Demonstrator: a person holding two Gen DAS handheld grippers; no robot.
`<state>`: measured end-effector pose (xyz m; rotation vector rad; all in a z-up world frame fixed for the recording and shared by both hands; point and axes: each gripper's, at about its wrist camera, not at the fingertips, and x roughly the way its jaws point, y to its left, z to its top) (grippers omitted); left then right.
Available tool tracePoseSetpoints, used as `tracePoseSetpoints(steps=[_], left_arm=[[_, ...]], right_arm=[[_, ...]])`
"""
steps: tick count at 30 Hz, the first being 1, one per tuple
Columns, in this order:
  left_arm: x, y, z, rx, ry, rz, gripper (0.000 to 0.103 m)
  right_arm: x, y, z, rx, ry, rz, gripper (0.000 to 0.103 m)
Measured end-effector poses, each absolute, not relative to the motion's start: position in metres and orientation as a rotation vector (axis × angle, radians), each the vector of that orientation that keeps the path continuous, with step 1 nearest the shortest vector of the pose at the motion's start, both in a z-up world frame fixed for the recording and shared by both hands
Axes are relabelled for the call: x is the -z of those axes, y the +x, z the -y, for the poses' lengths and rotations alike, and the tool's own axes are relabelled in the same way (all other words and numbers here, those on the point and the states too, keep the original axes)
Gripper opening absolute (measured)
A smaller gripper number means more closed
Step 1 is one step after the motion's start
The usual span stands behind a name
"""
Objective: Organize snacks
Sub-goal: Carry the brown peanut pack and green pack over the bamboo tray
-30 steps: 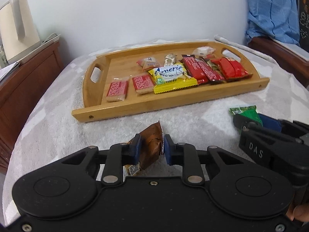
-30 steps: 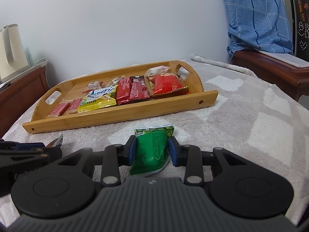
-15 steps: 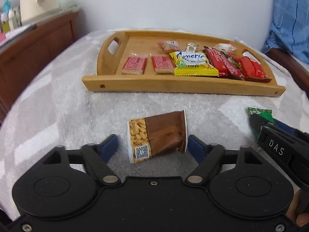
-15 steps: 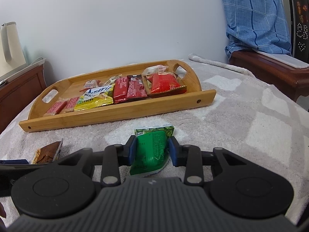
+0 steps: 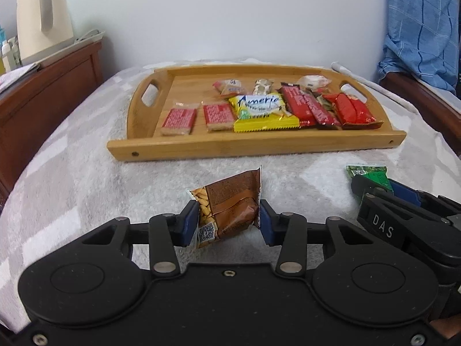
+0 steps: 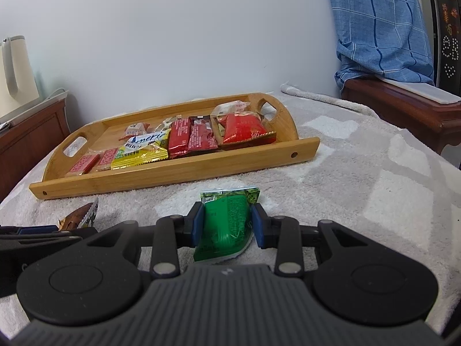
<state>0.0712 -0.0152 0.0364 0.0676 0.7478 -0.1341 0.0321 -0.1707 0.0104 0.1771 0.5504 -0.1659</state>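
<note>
Brown crinkly peanut snack packet point(image 5: 230, 204), lower centre: left tool point(image 5: 229, 222) closing on it, pads at its edges, crumpling; could slip out. Right tool point(image 6: 227, 225) clamps green foil snack packet point(image 6: 227, 222). Wooden handled tray point(image 5: 178, 145) above; clipping rim possible.

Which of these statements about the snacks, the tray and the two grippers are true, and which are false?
1. The right gripper holds a green packet. True.
2. The brown peanut packet lies in the wooden tray. False: it sits between the closing pads of the left gripper, in front of the tray.
3. The yellow packet lies in the tray. True.
4. The tray stands on bare wood. False: it stands on a grey and white blanket.
</note>
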Motion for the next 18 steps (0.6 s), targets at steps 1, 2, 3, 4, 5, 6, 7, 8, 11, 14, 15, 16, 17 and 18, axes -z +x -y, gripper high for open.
tracePoseSetpoints(steps=[1,2,3,4,5,6,7,8,11,14,15,16,17,18], left_arm=[[-0.039,0.071,0.015,0.136,0.069,-0.741,0.042],[-0.042,0.072,0.015,0.138,0.069,-0.735,0.042],[-0.046,0.072,0.015,0.138,0.067,-0.731,0.042],[-0.049,0.074,0.014,0.138,0.064,-0.728,0.042],[-0.052,0.075,0.014,0.136,0.063,-0.726,0.042],[-0.056,0.076,0.014,0.134,0.062,-0.723,0.042],[-0.059,0.078,0.014,0.132,0.063,-0.719,0.042],[-0.062,0.078,0.013,0.132,0.065,-0.713,0.042],[-0.071,0.082,0.012,0.129,0.073,-0.695,0.042],[-0.08,0.091,0.01,0.122,0.078,-0.682,0.042],[-0.083,0.094,0.01,0.118,0.083,-0.68,0.042],[-0.087,0.098,0.009,0.112,0.087,-0.678,0.042],[-0.089,0.102,0.008,0.111,0.09,-0.678,0.042],[-0.092,0.106,0.007,0.113,0.089,-0.676,0.042]], right_arm=[[-0.011,0.032,0.171,0.167,0.18,-0.548,0.04],[-0.012,0.032,0.172,0.167,0.184,-0.547,0.04],[-0.013,0.032,0.173,0.166,0.191,-0.545,0.04],[-0.014,0.032,0.174,0.162,0.199,-0.544,0.04],[-0.016,0.032,0.174,0.157,0.203,-0.541,0.04],[-0.017,0.032,0.174,0.155,0.202,-0.536,0.04],[-0.019,0.032,0.174,0.152,0.2,-0.531,0.04],[-0.021,0.032,0.174,0.147,0.201,-0.527,0.04],[-0.028,0.034,0.176,0.129,0.207,-0.512,0.04],[-0.039,0.039,0.18,0.121,0.206,-0.484,0.04],[-0.042,0.042,0.181,0.121,0.204,-0.474,0.04],[-0.045,0.047,0.182,0.122,0.2,-0.467,0.04],[-0.048,0.051,0.184,0.123,0.197,-0.463,0.04],[-0.052,0.056,0.185,0.122,0.199,-0.459,0.04]])
